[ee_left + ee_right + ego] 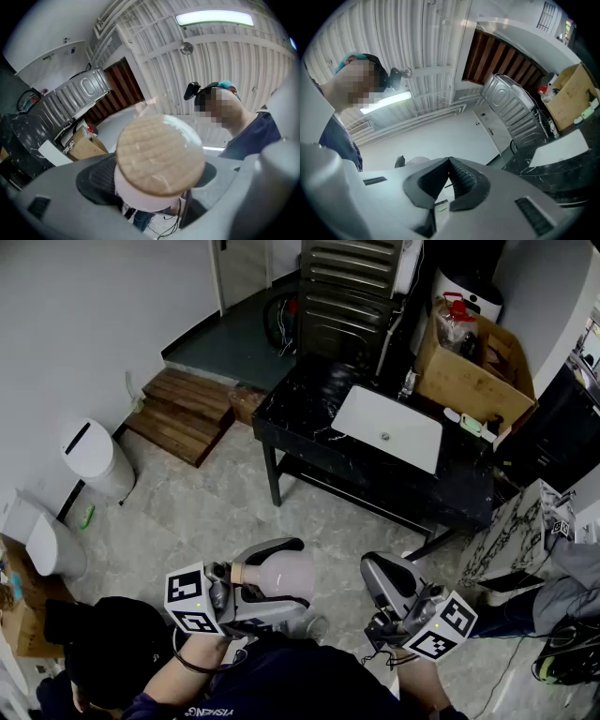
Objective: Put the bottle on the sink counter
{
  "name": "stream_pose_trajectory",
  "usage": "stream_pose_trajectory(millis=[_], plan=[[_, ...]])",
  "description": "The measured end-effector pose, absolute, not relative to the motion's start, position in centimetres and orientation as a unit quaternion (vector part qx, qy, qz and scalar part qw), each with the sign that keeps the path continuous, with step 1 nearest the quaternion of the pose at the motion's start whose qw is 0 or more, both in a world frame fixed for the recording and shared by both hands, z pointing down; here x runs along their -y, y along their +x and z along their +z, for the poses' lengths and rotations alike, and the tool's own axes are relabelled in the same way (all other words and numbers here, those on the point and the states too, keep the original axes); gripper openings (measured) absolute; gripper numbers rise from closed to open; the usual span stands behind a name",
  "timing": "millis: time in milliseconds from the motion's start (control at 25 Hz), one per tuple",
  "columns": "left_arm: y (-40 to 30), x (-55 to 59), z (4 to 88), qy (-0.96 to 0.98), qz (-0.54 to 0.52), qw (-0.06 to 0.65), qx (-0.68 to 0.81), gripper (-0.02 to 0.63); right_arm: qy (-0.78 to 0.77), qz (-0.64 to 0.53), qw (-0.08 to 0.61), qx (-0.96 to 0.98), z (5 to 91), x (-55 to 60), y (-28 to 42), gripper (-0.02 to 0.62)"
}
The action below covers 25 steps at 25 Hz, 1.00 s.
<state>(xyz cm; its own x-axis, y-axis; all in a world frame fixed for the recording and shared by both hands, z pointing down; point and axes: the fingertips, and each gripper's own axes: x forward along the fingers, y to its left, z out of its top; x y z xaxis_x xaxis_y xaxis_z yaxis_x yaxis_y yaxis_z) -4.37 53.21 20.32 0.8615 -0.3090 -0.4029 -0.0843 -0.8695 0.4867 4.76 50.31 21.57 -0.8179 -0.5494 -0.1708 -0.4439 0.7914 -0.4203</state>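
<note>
Over tiles (234, 507), bottle (277, 576) in left claw (302, 575)

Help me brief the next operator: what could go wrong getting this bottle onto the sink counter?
1. The left gripper holds the bottle lengthwise in wide-spread jaws, cork cap toward its body; the rounded bottle might slip when turned upright.
2. The white basin and cardboard box take up much of the sink counter, so it may land in the basin or bump the box.
</note>
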Motion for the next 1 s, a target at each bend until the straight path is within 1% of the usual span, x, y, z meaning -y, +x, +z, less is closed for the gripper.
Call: stream_pose_trajectory(millis=[480,680,1000], plan=[[-3.9,-52.8,20.9,0.934,-0.238,0.239,0.113,0.399,-0.258,-0.188,0.143,-0.937,21.9,-50.1,5.1,0.026],[-3.2,-52.8,21.0,0.933,-0.240,0.239,0.120,0.399,-0.257,-0.191,0.131,-0.938,22.4,-49.9,5.6,0.028],[-1.4,-53.1,21.9,0.928,-0.244,0.243,0.141,0.399,-0.245,-0.198,0.129,-0.940,23.3,-50.0,7.6,0.028]])
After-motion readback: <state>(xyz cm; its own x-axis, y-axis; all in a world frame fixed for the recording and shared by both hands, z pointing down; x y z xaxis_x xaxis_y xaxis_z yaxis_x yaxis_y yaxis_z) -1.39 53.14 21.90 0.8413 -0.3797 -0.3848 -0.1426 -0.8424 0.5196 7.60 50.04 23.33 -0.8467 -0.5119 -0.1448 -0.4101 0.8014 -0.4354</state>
